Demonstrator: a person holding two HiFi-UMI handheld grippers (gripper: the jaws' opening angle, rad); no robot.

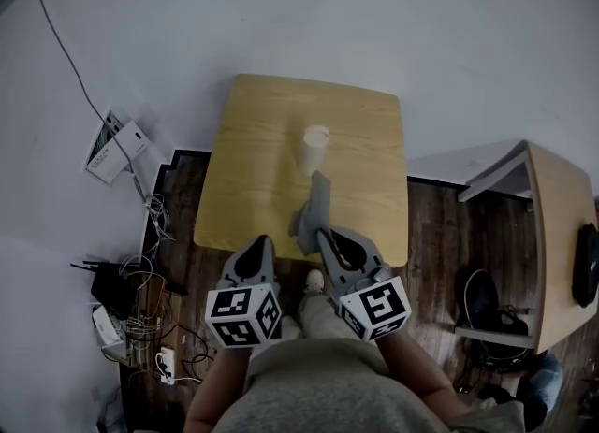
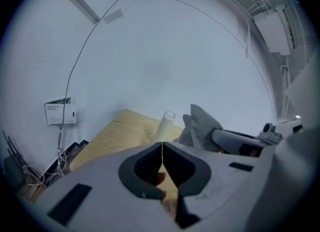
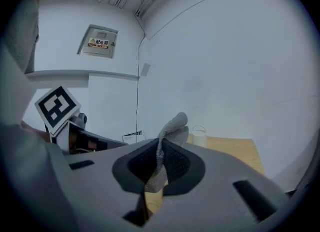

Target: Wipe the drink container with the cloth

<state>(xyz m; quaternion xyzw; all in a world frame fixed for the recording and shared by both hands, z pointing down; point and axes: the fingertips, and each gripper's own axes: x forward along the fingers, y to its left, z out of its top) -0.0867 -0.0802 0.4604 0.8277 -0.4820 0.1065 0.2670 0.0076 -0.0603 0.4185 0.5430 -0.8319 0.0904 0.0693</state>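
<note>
While right hand-held gripper pinches cloth, left hand-held gripper closed; white cup upright.

I see the table as pale wood, matt, with a fine grain. The cup looks smooth and white, perhaps plastic. The cloth is grey, with a rough woven surface. The left gripper and right gripper have matt grey plastic shells and darker ribbed pads. The floor is dark wood planks.
</note>
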